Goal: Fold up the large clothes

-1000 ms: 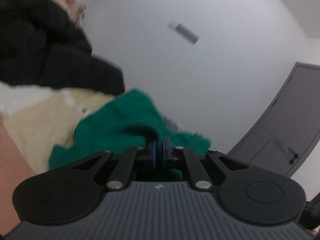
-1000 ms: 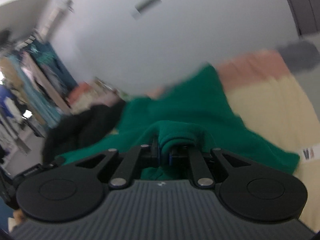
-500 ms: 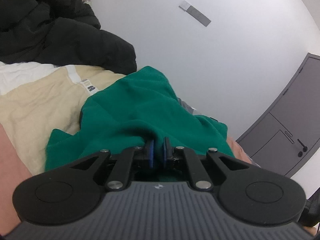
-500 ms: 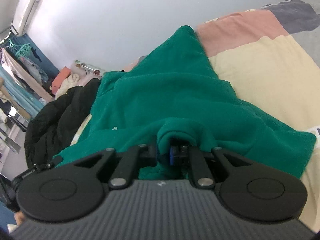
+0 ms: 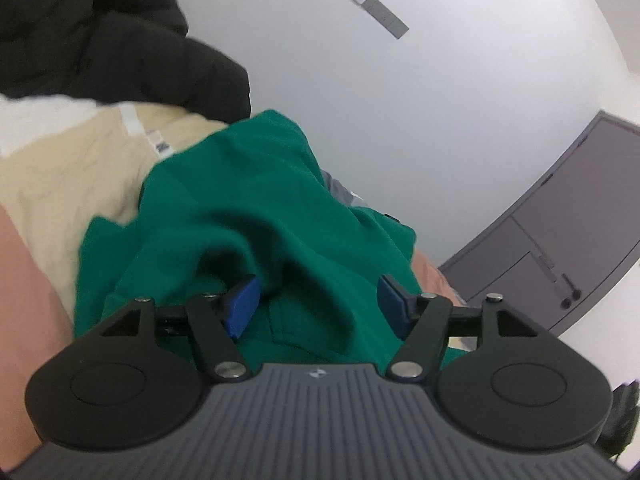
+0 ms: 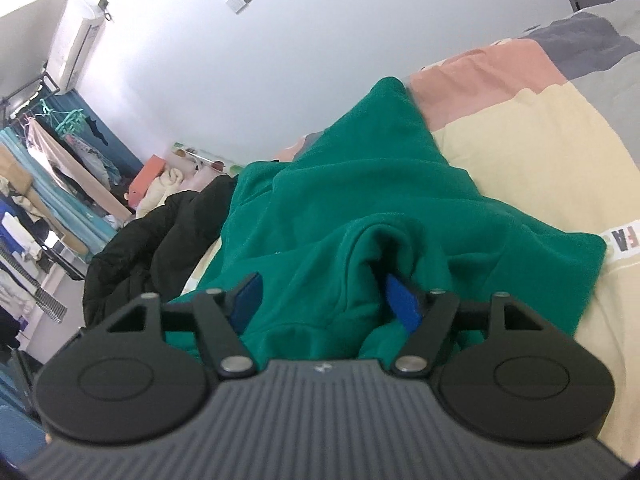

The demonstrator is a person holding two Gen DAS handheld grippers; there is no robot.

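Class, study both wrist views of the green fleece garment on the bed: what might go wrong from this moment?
1. Both tools, left and right, are opening with green fleece garment bunched between the blue pads; fabric may snag on withdrawal and spoil the fold.
2. The black puffy jacket lies against the garment and may get dragged along.

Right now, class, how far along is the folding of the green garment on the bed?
Done: the green garment lies doubled over on the cream bedding.

In hand: the left gripper and right gripper are opening, cloth bunched between the jaws but not pinched.

Left: the garment is rumpled, so further folds and smoothing probably remain. The black jacket lies unfolded.
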